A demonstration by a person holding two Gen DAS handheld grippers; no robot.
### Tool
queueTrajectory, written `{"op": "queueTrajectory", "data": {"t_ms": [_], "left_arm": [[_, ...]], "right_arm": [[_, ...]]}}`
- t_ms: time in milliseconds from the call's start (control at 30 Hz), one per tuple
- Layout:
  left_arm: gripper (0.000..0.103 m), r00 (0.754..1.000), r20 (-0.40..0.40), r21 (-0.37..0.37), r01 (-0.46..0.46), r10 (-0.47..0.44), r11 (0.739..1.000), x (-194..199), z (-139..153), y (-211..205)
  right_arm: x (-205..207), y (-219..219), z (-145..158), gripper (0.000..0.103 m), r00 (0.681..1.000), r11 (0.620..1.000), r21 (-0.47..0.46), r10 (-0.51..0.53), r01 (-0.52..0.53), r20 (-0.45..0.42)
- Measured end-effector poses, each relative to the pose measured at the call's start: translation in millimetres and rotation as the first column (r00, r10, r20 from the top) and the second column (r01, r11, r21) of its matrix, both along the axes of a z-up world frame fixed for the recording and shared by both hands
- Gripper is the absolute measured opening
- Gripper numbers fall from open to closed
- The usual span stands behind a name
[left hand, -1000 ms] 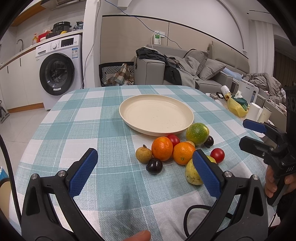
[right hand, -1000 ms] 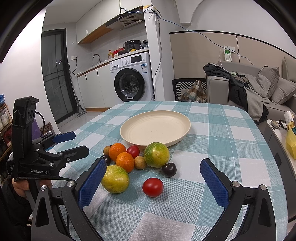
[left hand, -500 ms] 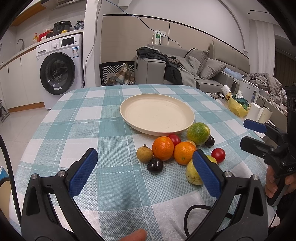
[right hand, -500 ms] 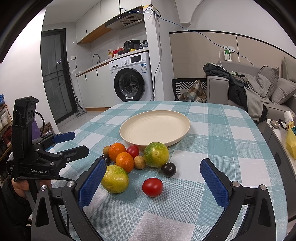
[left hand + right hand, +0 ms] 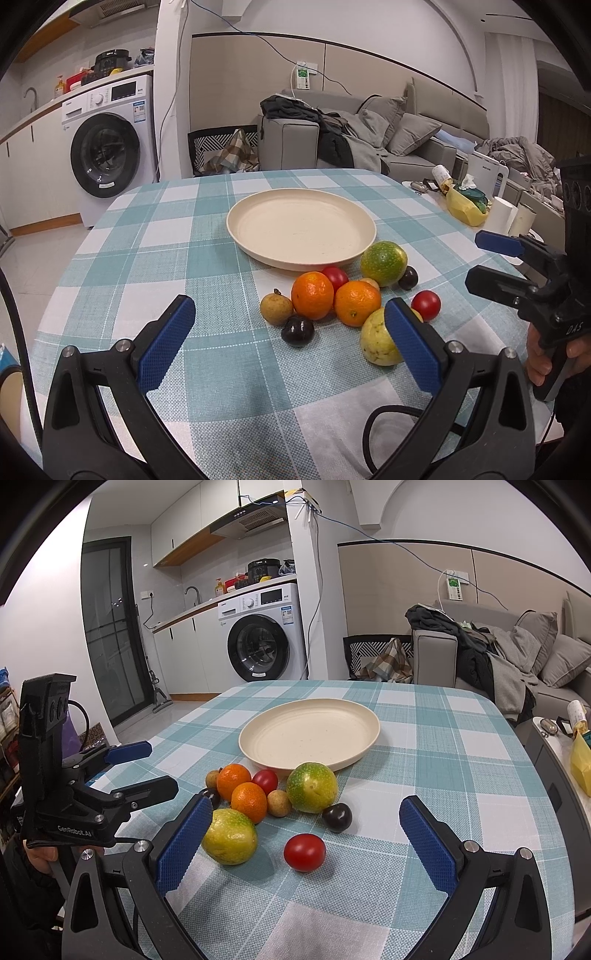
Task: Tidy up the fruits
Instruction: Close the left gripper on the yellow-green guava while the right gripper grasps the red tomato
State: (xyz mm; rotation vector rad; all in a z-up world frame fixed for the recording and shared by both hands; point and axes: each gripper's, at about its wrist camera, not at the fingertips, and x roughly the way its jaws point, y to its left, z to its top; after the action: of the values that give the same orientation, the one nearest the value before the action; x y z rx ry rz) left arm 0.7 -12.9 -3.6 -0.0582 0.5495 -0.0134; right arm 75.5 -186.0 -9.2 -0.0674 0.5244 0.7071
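A round cream plate (image 5: pixel 258 751) sits bare on the table (image 5: pixel 461 786), which is covered in a teal-and-white checked cloth. A cluster of fruit lies just beside the plate's near rim: two oranges (image 5: pixel 233 780), touching each other, a large green-orange round fruit (image 5: pixel 312 787), a yellow-green round fruit (image 5: pixel 229 836), two red tomatoes (image 5: pixel 304 851), two dark purple plums (image 5: pixel 337 816) and two small tan fruits (image 5: pixel 277 802). The left tool (image 5: pixel 284 334) hovers low over the cloth, blue-padded fingers wide apart and holding nothing. The right tool (image 5: pixel 304 834) likewise has its fingers spread wide around nothing, with the nearer tomato between them.
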Motion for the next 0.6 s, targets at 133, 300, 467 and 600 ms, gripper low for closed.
{"op": "queueTrajectory", "data": {"t_ms": [133,300,467,600], "left_arm": [[0.102,1.000,0.000,0.005,0.006,-0.006,1.000,0.5,2.0,-0.6],[0.102,1.000,-0.009,0.013,0.002,-0.002,1.000,1.0,3.2,-2.1],[0.102,0.999,-0.032,0.012,0.005,-0.005,1.000,3.0,1.8,-5.0],[0.102,0.998,-0.058,-0.010,0.014,-0.014,1.000,5.7,-0.2,-8.0]], "right_arm": [[-1.2,-1.0,-3.1,0.103,1.000,1.000,-0.003,0.000,0.000,-0.005],[1.1,0.0,-7.3,0.103,1.000,1.000,-0.019,-0.008,0.008,-0.018],[8.2,5.0,-11.5,0.103,0.998,0.996,-0.073,-0.049,0.046,-0.046],[11.7,3.5,-14.4,0.103,0.996,0.994,-0.095,-0.057,0.050,-0.074]]}}
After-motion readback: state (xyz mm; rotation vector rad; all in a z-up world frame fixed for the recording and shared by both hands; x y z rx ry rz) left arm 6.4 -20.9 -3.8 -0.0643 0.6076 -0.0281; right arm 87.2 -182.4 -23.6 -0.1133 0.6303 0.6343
